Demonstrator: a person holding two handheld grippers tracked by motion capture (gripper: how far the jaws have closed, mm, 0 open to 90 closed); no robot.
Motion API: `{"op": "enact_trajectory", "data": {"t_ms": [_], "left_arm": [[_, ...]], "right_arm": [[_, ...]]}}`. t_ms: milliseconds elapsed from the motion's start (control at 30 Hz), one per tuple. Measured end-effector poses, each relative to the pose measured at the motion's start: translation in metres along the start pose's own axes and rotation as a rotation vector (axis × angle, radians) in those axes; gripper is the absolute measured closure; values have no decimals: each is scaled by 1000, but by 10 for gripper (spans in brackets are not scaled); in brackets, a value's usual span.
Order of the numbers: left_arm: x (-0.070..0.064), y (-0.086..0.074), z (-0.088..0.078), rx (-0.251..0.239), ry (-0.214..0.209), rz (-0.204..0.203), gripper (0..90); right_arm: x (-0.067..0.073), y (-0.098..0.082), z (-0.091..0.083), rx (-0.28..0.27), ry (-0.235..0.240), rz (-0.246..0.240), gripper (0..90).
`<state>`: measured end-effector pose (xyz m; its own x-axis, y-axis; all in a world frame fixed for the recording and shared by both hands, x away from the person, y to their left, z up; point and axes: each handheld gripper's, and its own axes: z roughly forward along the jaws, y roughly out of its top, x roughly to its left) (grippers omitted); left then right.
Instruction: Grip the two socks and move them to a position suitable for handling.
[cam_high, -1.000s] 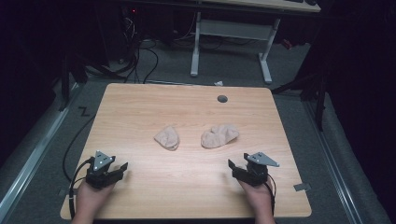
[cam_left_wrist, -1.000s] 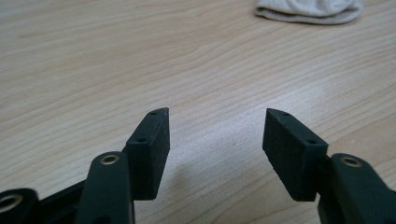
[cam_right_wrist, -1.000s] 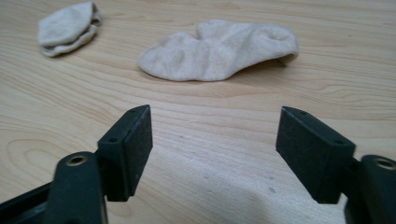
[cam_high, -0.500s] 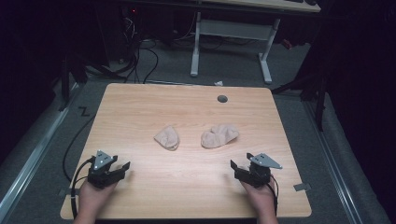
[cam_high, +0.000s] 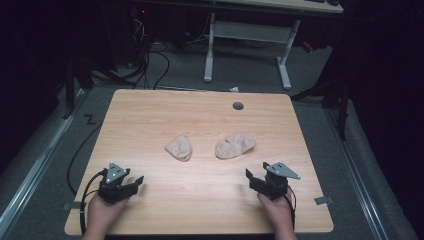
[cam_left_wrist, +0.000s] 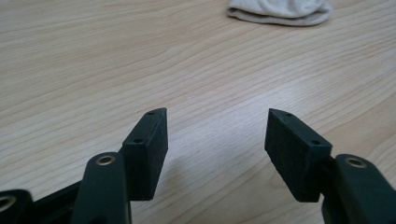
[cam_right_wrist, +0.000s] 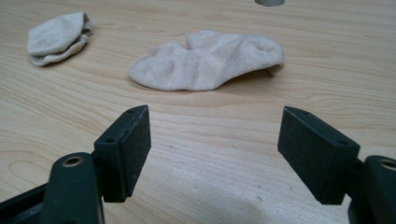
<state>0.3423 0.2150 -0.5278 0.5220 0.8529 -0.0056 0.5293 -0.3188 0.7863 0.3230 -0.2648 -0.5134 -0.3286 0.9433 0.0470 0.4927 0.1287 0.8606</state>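
Observation:
Two beige socks lie mid-table. The left sock (cam_high: 179, 146) is folded into a small bundle, also at the top of the left gripper view (cam_left_wrist: 281, 10) and far left in the right gripper view (cam_right_wrist: 56, 37). The right sock (cam_high: 235, 145) lies crumpled and longer, straight ahead of the right jaws (cam_right_wrist: 208, 60). My left gripper (cam_high: 131, 183) rests open near the table's front left, nothing between its jaws (cam_left_wrist: 217, 135). My right gripper (cam_high: 255, 179) sits open near the front right, a short way before the right sock, jaws empty (cam_right_wrist: 215, 140).
The wooden table (cam_high: 150, 120) has a round cable hole (cam_high: 238, 105) at its back right. Beyond it stand a white desk frame (cam_high: 245, 35) and floor cables (cam_high: 150, 60). Cables trail from both grippers off the front edge.
Both hands have drifted slightly toward the front edge of the table. The socks have not moved.

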Motion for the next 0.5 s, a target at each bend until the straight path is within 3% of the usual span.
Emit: {"op": "enact_trajectory", "data": {"t_ms": [100, 333, 500], "left_arm": [[-8, 8, 5, 5, -24, 17, 396], [-29, 32, 26, 7, -77, 50, 409], [-46, 54, 51, 12, -100, 87, 413]], "right_arm": [[-1, 0, 1, 11, 29, 0, 164], [3, 0, 5, 28, 47, -2, 156], [6, 0, 9, 39, 73, -19, 153]]}}
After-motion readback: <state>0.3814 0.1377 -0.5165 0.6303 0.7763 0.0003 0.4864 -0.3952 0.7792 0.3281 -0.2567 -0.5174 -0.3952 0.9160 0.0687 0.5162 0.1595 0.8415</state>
